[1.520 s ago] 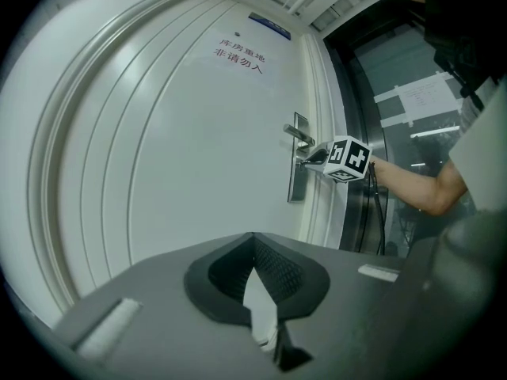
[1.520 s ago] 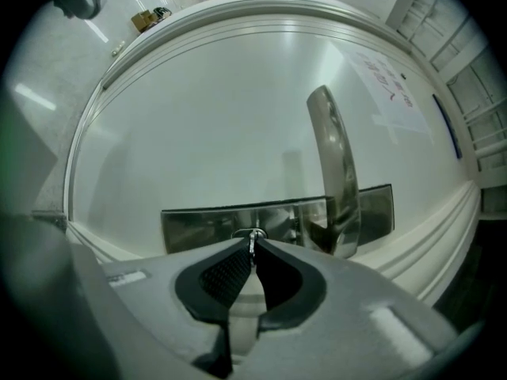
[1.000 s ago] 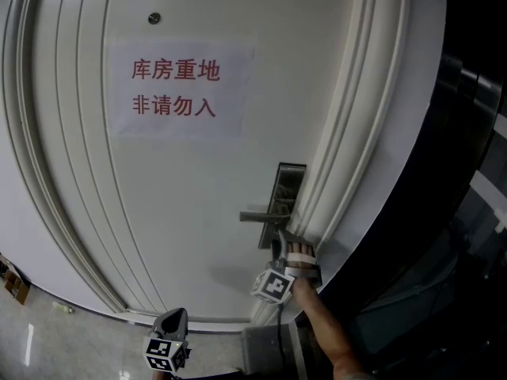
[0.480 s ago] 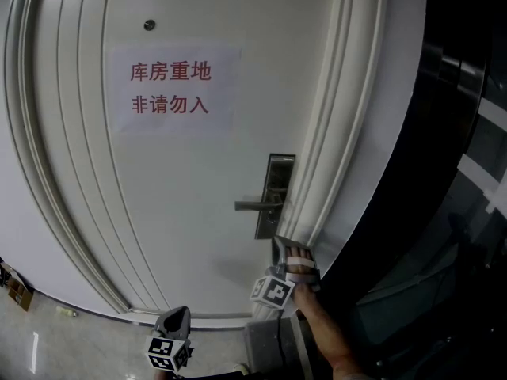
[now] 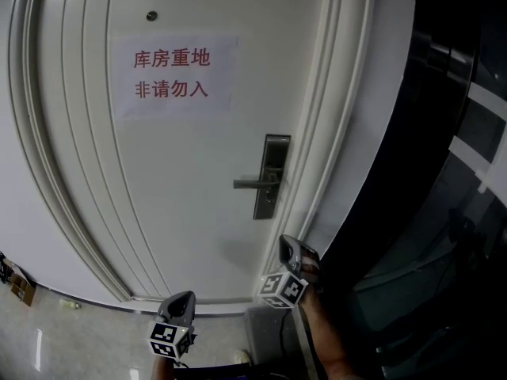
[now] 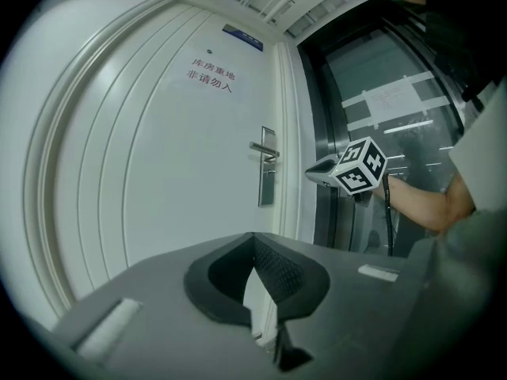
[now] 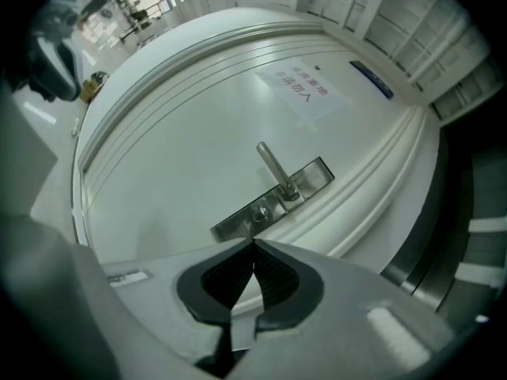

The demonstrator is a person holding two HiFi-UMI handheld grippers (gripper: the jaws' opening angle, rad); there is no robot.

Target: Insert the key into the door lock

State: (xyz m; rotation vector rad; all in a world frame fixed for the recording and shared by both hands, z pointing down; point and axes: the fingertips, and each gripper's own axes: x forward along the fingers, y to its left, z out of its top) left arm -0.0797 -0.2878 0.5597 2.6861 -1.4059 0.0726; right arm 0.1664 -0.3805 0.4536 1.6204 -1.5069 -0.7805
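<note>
A steel lock plate [image 5: 272,176] with a lever handle [image 5: 252,184] is fixed to the white door [image 5: 182,180]. The right gripper view shows the plate [image 7: 273,199], the handle [image 7: 275,167] and the round keyhole [image 7: 259,212] below it. My right gripper [image 5: 289,245] [image 7: 253,245] points level at the door, below and short of the plate. It is shut with nothing between its jaws. My left gripper [image 5: 182,298] [image 6: 253,237] hangs lower left, away from the door, also shut and empty. No key shows in either gripper.
A paper sign with red characters [image 5: 174,74] hangs on the door. Moulded door frame [image 5: 341,157] runs beside the lock. Dark glass panels [image 5: 455,172] stand to the right. Small objects [image 5: 16,285] lie on the floor at the far left.
My right gripper has drawn back and down from just under the lock plate. The door and lock sit higher in the head view. My left gripper has shifted slightly.
</note>
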